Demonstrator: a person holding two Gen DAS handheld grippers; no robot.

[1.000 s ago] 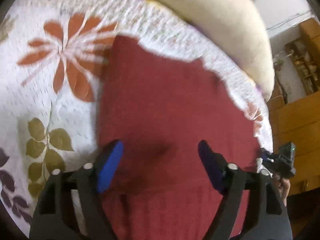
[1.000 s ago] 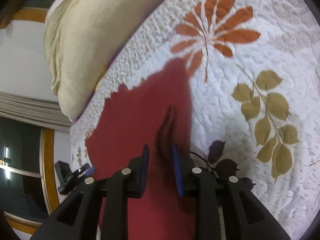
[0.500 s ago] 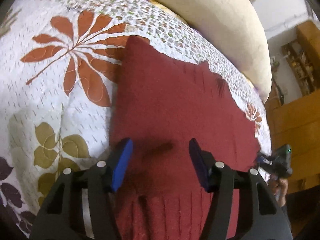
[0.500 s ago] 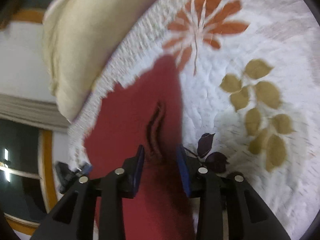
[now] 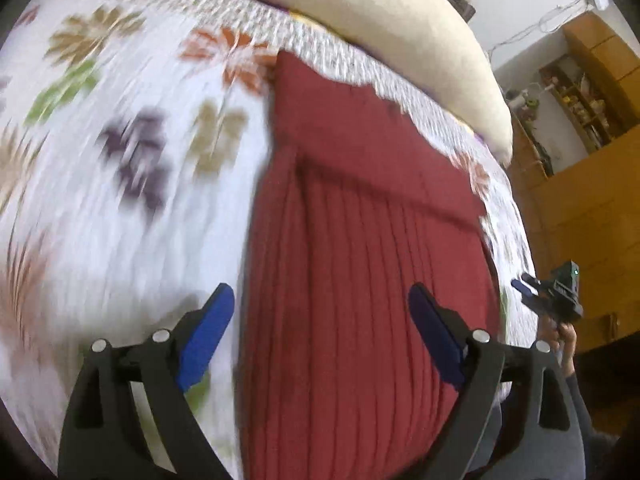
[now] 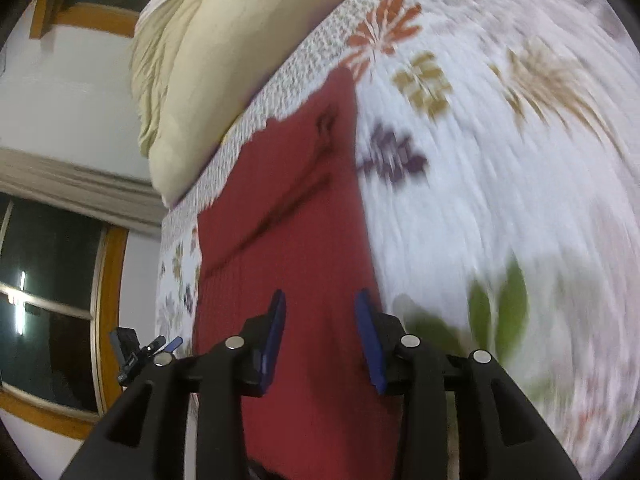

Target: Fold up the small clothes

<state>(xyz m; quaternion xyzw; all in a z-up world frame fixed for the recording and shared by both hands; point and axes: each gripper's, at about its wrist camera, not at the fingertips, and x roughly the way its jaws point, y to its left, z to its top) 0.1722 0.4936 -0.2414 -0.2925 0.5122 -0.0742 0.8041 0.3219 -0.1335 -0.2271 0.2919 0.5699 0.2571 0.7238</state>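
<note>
Both grippers, left (image 5: 320, 320) and right (image 6: 320, 332), have released and backed off, jaws apart, empty; ribbed dark-red knit garment (image 5: 360, 260) lies flatter at frame centre on floral quilt (image 5: 120, 200) — next fold likely.

Dim warm indoor light, heavy motion blur on bedspread (image 5: 120, 200), fisheye-bowed edges, dark corners

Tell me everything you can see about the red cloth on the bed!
The red cloth is dark red and looks knitted, with long ribs running down its near part and a smoother part farther away. It lies spread out flat on the white flowery bedspread, its far edge close to the cream pillow. A few creases show near its far end. Both tongs, left and right, are open and not gripping it.
</note>
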